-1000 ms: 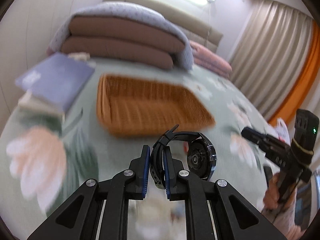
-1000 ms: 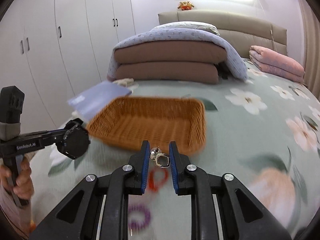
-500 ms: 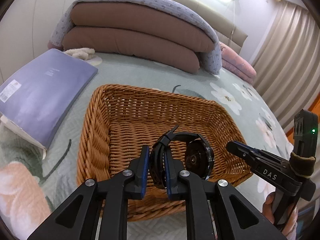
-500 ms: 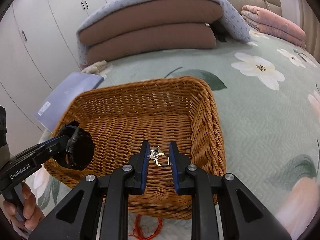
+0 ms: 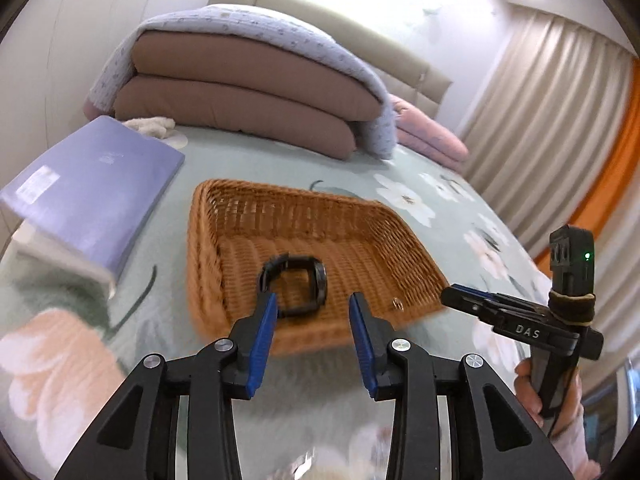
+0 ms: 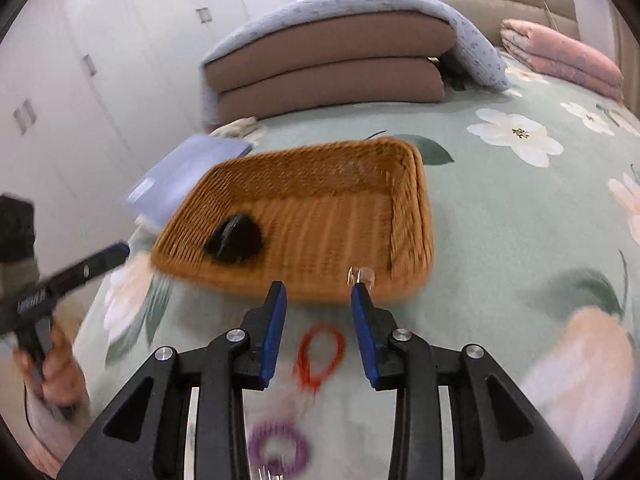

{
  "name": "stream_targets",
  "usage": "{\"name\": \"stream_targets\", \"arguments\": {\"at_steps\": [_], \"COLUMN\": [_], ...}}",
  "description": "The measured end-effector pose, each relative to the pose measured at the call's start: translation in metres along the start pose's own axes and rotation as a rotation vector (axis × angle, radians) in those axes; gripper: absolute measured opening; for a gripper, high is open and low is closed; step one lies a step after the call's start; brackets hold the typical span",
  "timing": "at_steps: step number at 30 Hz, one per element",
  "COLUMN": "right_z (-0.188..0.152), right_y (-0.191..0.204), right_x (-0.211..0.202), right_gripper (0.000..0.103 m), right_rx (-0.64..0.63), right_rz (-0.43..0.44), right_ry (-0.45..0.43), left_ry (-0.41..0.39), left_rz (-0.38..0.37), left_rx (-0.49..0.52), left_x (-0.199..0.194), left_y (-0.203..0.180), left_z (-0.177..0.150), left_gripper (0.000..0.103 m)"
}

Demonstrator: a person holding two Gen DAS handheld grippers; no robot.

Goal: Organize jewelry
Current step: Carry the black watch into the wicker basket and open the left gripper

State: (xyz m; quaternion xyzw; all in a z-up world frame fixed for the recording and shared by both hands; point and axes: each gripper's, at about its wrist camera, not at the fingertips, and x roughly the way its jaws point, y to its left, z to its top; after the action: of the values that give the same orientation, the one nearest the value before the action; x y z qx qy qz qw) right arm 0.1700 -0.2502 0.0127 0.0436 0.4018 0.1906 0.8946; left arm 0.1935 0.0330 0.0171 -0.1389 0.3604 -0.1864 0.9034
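Both hand-held grippers (image 5: 312, 312) (image 6: 318, 300) released, watch (image 5: 296, 284) in basket (image 5: 208, 240), red loop (image 6: 320, 354) right view only

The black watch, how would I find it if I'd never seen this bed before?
Look at the green flowery bedspread and find the brown wicker basket in the middle of it. Inside, near the front left, lies the black watch with its strap curled into a loop. The only other thing in there is a tiny silver ring, far smaller and shiny.

Black tongs (image 5: 313, 310) with blue pads (image 5: 262, 344), silver screws, white "DAS" lettering, bare-skinned hand (image 5: 554, 394).
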Motion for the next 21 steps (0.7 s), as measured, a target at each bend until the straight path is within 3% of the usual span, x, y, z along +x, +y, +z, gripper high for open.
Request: {"name": "stream_targets", "arguments": {"at_steps": [5, 11, 15, 18, 21], "right_z": [-0.063, -0.115, -0.141, -0.151, -0.157], "right_y": [-0.006, -0.019, -0.018, -0.009, 0.001], "right_x": [-0.031, -0.055, -0.056, -0.050, -0.042], "right_gripper": [0.037, 0.037, 0.037, 0.037, 0.037], "right_rx": [0.022, 0.107, 0.122, 0.100, 0.052], "right_rz": [-0.002, -0.011, -0.024, -0.032, -0.071], "right_ry": [0.025, 0.036, 0.053, 0.076, 0.081], "left_ry": [0.042, 0.170, 0.218, 0.251, 0.234], "left_rz": [-0.032, 0.039, -0.004, -0.006, 0.017], "left_rx": [0.024, 0.089, 0.048, 0.009, -0.023], "left_x": [-0.035, -0.032, -0.028, -0.024, -0.024], "left_y": [0.014, 0.019, 0.018, 0.012, 0.006], "left_z": [-0.046, -0.098, -0.126, -0.138, -0.139], "left_gripper": [0.038, 0.038, 0.038, 0.038, 0.038]}}
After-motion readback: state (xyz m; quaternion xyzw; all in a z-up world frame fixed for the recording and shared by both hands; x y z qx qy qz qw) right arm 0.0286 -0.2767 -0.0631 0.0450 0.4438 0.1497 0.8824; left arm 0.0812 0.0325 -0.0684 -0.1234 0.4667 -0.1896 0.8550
